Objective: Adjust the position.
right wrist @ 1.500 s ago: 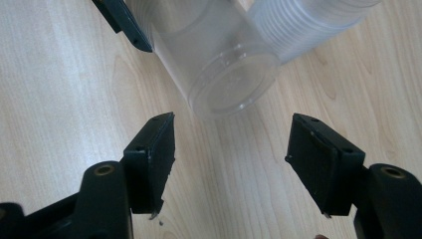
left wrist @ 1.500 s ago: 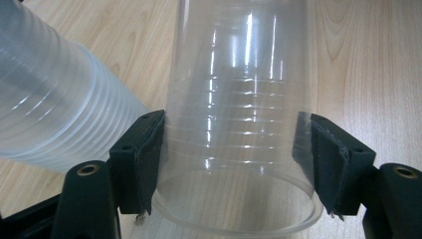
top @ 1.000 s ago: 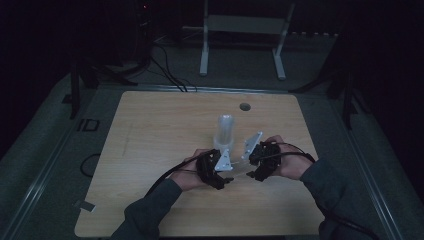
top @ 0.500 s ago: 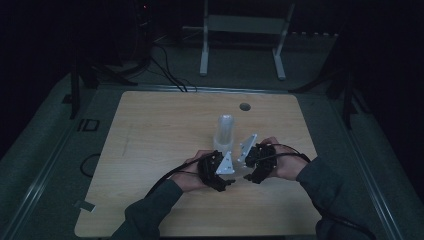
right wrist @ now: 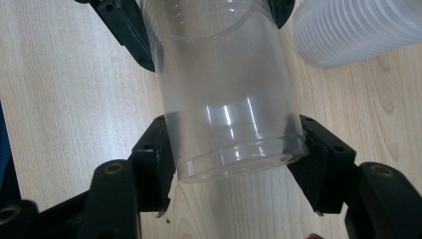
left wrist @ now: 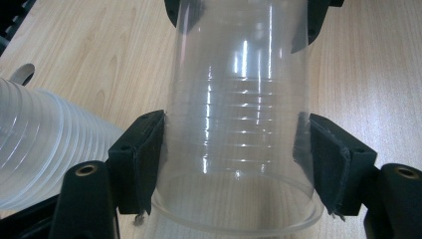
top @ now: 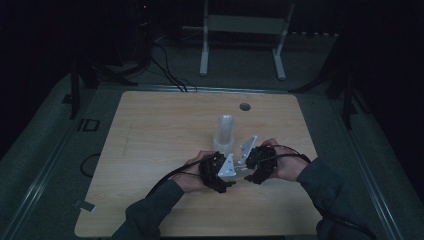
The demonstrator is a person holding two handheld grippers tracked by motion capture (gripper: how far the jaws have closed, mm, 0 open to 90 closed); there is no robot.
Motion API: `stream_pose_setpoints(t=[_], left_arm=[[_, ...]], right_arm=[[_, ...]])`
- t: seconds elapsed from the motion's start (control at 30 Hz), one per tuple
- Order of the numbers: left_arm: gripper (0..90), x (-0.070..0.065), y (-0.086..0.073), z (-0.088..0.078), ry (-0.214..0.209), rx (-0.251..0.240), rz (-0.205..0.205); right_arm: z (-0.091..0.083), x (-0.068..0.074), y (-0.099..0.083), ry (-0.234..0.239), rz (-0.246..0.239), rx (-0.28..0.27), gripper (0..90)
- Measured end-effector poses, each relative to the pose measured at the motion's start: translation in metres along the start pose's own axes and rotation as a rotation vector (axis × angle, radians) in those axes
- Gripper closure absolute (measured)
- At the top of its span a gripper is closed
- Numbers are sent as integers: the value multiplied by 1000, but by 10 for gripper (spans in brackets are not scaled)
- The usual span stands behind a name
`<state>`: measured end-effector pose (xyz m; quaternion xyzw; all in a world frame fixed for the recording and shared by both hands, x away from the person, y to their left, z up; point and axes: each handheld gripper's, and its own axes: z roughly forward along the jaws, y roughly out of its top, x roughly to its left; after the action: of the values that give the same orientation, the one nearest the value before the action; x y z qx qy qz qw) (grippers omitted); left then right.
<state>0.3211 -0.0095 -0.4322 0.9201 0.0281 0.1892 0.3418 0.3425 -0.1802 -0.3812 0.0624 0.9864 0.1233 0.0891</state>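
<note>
A clear plastic cup point(left wrist: 239, 99) lies level between my two grippers, just above the wooden table point(top: 160, 130). My left gripper point(left wrist: 238, 159) is shut on its wide rim end, with both pads pressed to its sides. The right gripper point(right wrist: 234, 159) has just been closing, and its pads now press on the cup point(right wrist: 224, 84) at its base end. In the high view the left gripper point(top: 232, 175) and right gripper point(top: 245, 167) face each other at the table's front middle. A stack of clear cups point(top: 225, 131) stands just behind them.
The stack of cups point(left wrist: 45, 144) sits close to the left jaw, and close to the held cup in the right gripper view point(right wrist: 353, 30). A round hole point(top: 244, 106) marks the table's far side. A white stand point(top: 245, 30) and cables lie beyond the table.
</note>
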Motion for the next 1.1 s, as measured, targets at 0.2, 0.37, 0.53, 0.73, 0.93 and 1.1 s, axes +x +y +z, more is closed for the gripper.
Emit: stream_pose_setpoints(t=[0.2,0.37,0.53,0.73,0.93,1.1], left_arm=[[280,-1,1,-1,5,-2,-6],[247,1,1,-2,-3,-12,-38],[225,4,1,-4,-2,-28,-63],[224,6,1,-8,-5,-40,-75],[223,6,1,-11,0,-57,-85],[220,8,0,-15,5,-65,-93]], right_arm=[[0,0,-2,-4,-9,-8,408],[1,0,-3,-3,-10,-9,412],[1,-1,-5,-5,-7,-20,414],[1,-1,-8,-14,-6,-30,414],[1,-2,-12,-17,5,-39,417],[1,-3,-16,-20,18,-43,417]])
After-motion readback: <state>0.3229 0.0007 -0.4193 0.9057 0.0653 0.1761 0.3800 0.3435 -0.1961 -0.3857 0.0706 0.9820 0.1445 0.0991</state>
